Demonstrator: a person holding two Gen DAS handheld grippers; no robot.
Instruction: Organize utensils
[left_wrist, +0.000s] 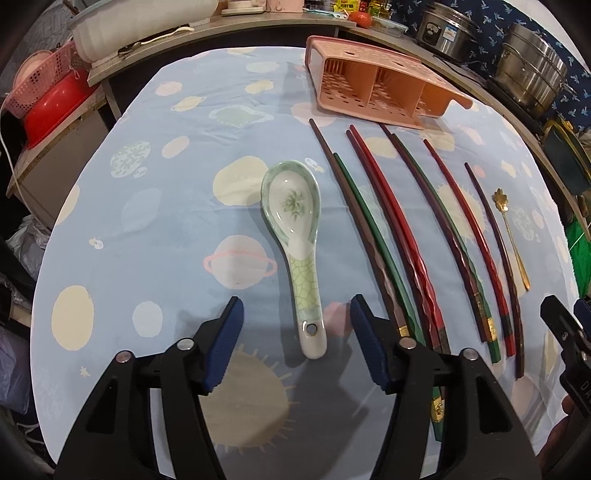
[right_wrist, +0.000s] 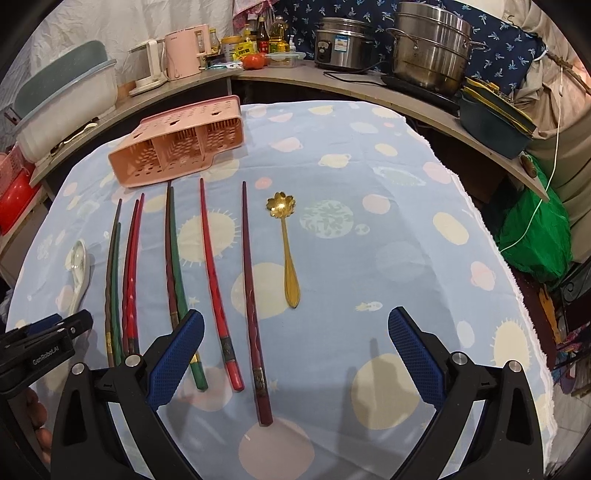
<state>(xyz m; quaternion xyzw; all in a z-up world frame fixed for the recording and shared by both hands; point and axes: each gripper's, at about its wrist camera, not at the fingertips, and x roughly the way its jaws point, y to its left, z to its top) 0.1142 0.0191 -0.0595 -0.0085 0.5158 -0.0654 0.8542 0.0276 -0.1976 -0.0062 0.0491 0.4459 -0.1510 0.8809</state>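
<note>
with both hand-held grippers spread wide and empty, the left hand-held gripper (left_wrist: 295, 314) should lower squarely astride the ceramic spoon (left_wrist: 295, 236) handle before pinching, while the right hand-held gripper (right_wrist: 295, 332) waits near the chopsticks (right_wrist: 225, 288).

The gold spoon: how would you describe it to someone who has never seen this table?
On the blue cloth, a row of chopsticks lies in front of the pink holder. The gold spoon lies just right of the row. It alone is metal, with a flower-shaped bowl.
</note>
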